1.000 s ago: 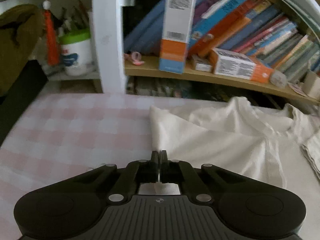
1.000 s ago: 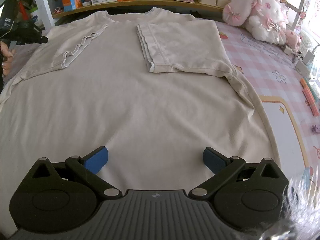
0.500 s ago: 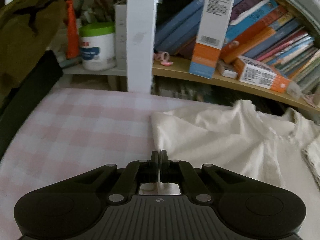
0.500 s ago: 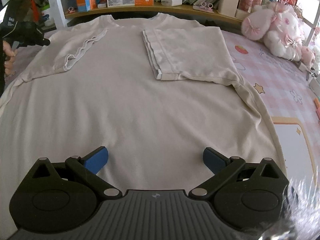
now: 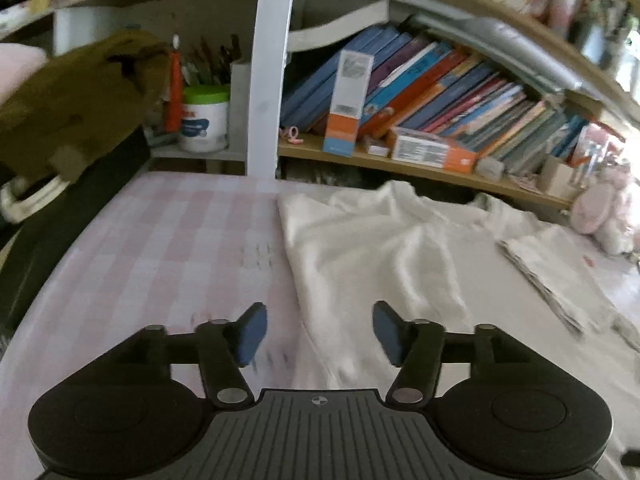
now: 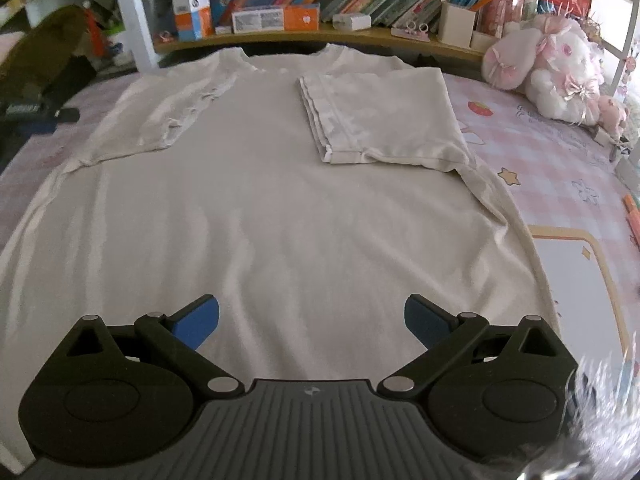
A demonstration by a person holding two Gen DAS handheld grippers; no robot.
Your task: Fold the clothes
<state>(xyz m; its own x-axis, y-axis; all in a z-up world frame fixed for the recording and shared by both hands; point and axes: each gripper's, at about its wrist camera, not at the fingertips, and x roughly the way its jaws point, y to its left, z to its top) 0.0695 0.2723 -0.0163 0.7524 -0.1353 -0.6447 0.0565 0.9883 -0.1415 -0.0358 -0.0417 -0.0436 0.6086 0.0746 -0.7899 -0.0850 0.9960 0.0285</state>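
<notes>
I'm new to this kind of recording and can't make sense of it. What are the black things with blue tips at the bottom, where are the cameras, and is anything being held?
Those black things are hand-held grippers, one in each of a person's hands, each with a camera looking forward along its two blue-padded fingers. One picture comes from the left gripper, the other from the right gripper. Both are open and hold nothing. On the pink checked bed cover lies a cream T-shirt, spread flat with both sleeves folded inward. The right sleeve lies neat; the left sleeve is more rumpled. Behind are a bookshelf and pink plush toys.
</notes>
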